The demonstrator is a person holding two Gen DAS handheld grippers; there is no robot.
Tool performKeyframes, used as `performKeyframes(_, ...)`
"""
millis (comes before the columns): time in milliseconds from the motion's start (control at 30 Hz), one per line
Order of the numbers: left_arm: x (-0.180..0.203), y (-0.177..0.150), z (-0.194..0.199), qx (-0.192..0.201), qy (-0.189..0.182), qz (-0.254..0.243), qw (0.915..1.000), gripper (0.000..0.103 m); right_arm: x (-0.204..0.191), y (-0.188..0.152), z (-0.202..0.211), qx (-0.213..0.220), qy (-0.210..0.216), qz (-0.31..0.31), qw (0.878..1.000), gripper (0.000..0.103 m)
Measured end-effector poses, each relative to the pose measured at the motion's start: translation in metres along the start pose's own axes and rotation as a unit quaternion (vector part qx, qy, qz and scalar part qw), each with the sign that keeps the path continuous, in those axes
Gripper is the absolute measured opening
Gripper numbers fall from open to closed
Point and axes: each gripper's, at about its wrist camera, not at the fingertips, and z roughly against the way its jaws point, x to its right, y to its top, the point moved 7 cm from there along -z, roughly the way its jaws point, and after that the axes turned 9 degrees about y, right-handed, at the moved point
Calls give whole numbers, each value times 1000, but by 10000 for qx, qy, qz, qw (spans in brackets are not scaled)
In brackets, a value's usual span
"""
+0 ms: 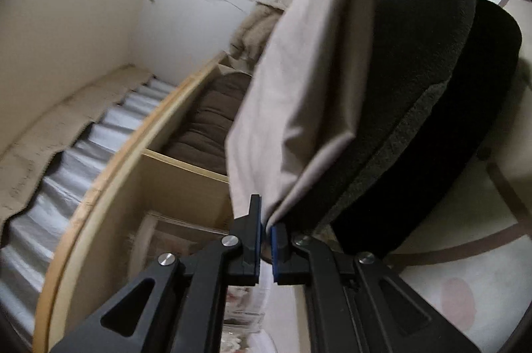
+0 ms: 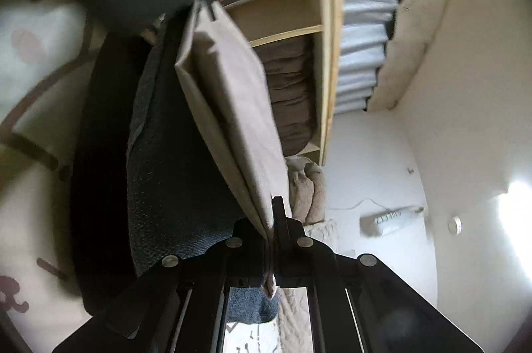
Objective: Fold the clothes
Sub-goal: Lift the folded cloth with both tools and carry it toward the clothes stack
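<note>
1. The beige garment point(image 1: 299, 93) is a smooth, pale cloth folded into several flat layers, with a crisp fold edge and only faint creases.
2. It hangs stretched between the two tools, above a stack of darker folded clothes: a blue-grey fleece piece point(image 1: 422, 30) on top and a black garment point(image 1: 465, 133) under it, lying on a cream sheet with a brown cartoon print point(image 1: 465, 286).
3. The left gripper point(image 1: 265, 240) is clamped on one lower corner of the beige garment; the cloth disappears between its blue-faced pads, which stand almost together.
4. The right gripper point(image 2: 271, 240) is likewise pinched tight on another corner, with the layered edges of the cloth point(image 2: 232, 106) running straight into its closed jaws.
5. Only the right wrist view shows the garment's stacked layers edge-on, so that the separate folds can be counted as thin parallel lines.
6. Only the left wrist view shows the broad flat face of the cloth and the blue pad faces.
7. Both views take in a wooden shelf unit point(image 1: 156, 160) holding a brown ribbed bundle point(image 1: 212, 120), and a white wall with a power strip point(image 2: 389, 220).
8. The frames are tilted and slightly blurred at the edges.
</note>
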Motion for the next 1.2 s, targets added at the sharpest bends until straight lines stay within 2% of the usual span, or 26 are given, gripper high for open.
performKeyframes(200,-33,32,-6,11,83,252,9996,5,54,5,-15,-28,-212,-230,9995,3)
performKeyframes(267,-50,49,-18,-88,94,401,9991,5,78,-10,-38,-47,-311,-95,9995,3)
performKeyframes(367,-87,80,-46,-291,178,794,9963,5,105,-14,-66,-126,-471,157,9987,3)
performKeyframes(533,-156,146,-107,-748,169,1755,9815,5,174,-7,-115,-350,-679,163,9969,3)
performKeyframes(633,-187,172,-140,-922,138,2231,9703,5,220,-3,-145,-463,-758,-8,9960,3)
performKeyframes(800,-212,207,-172,-1034,237,2606,9596,5,279,-4,-192,-594,-977,-198,9932,3)
performKeyframes(933,-222,227,-182,-983,390,2674,9578,5,306,-7,-204,-593,-1231,-287,9902,3)
performKeyframes(1000,-223,229,-183,-979,386,2765,9552,5,312,-9,-205,-590,-1203,-361,9903,3)
performKeyframes(1100,-217,226,-185,-1037,352,2771,9546,5,309,-9,-205,-573,-1137,-300,9914,3)
performKeyframes(1200,-218,224,-186,-1068,341,2768,9544,5,295,-10,-202,-584,-1257,-27,9903,3)
